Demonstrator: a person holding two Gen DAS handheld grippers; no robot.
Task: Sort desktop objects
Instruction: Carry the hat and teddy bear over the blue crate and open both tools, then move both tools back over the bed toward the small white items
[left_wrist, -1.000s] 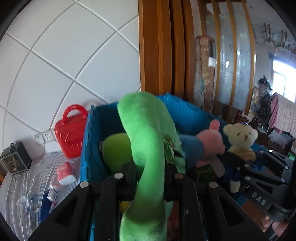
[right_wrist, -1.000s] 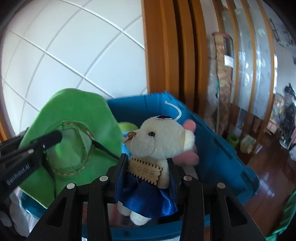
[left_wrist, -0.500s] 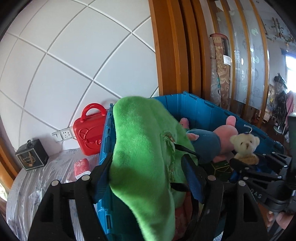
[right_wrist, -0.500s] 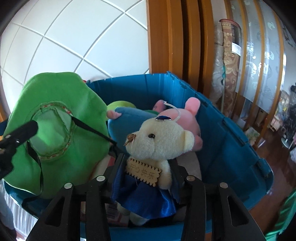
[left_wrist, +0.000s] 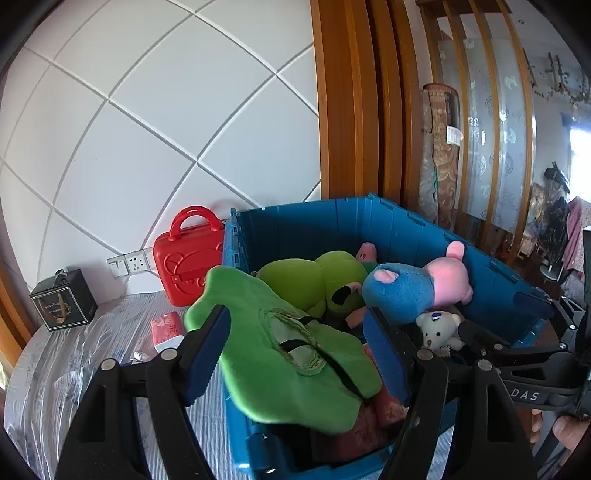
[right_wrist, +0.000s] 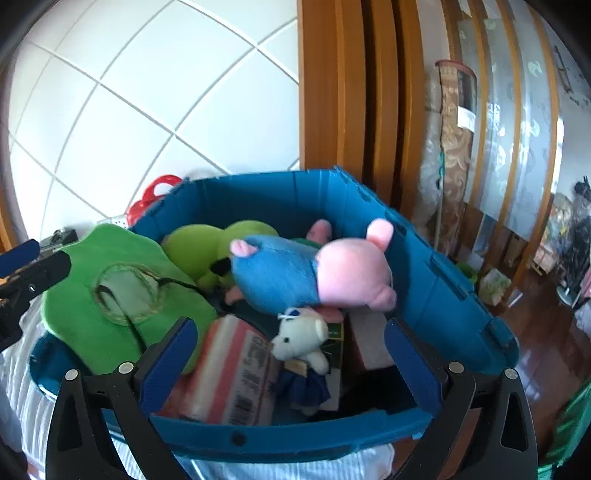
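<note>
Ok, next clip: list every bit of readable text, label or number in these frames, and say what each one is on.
"DAS": white letters on the right gripper.
Striped packet in the blue crate: barcode and print, too blurred to read.
Black box: gold emblem, no legible words.
Small white bear: its tag is unreadable.

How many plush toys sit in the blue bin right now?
3: lime plush at the back, blue-and-pink pig across the middle, small white bear in front. Others may be buried.
</note>
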